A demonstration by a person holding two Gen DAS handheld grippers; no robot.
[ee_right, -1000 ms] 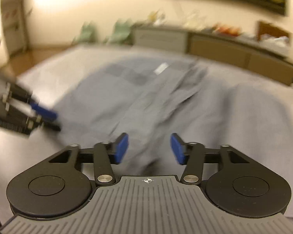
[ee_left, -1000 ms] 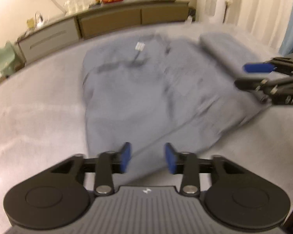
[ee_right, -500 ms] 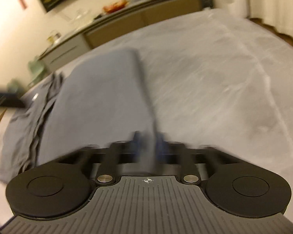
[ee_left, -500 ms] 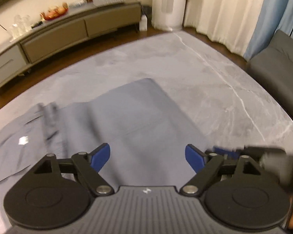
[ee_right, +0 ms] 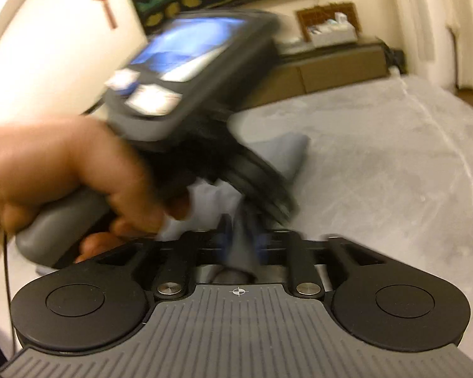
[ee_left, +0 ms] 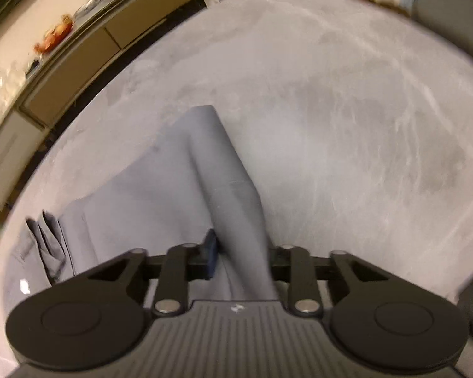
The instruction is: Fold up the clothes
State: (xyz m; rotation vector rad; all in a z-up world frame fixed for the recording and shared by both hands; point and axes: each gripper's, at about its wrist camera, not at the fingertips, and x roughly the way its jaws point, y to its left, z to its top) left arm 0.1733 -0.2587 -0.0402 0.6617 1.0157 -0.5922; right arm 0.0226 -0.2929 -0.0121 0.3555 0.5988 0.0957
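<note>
Two tools work one grey garment [ee_left: 160, 195] spread on a pale grey rug [ee_left: 347, 119]. The left tool [ee_left: 239, 252] is closing, a raised fold of the cloth running between its blue pads [ee_left: 210, 249]. The right tool [ee_right: 241, 245] is opening, blurred cloth between its jaws. A hand [ee_right: 63, 170] grips the left tool's handle close in front. A low sideboard [ee_left: 88, 53] lines the wall.

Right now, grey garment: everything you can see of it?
The grey garment is plain, soft, matte cloth, lying partly folded on the pale grey rug, with a raised fold running between the left tool's closing jaws. Creased pleats and a white tag show at its left. The right view, blurred, shows cloth between that tool's jaws too.
</note>
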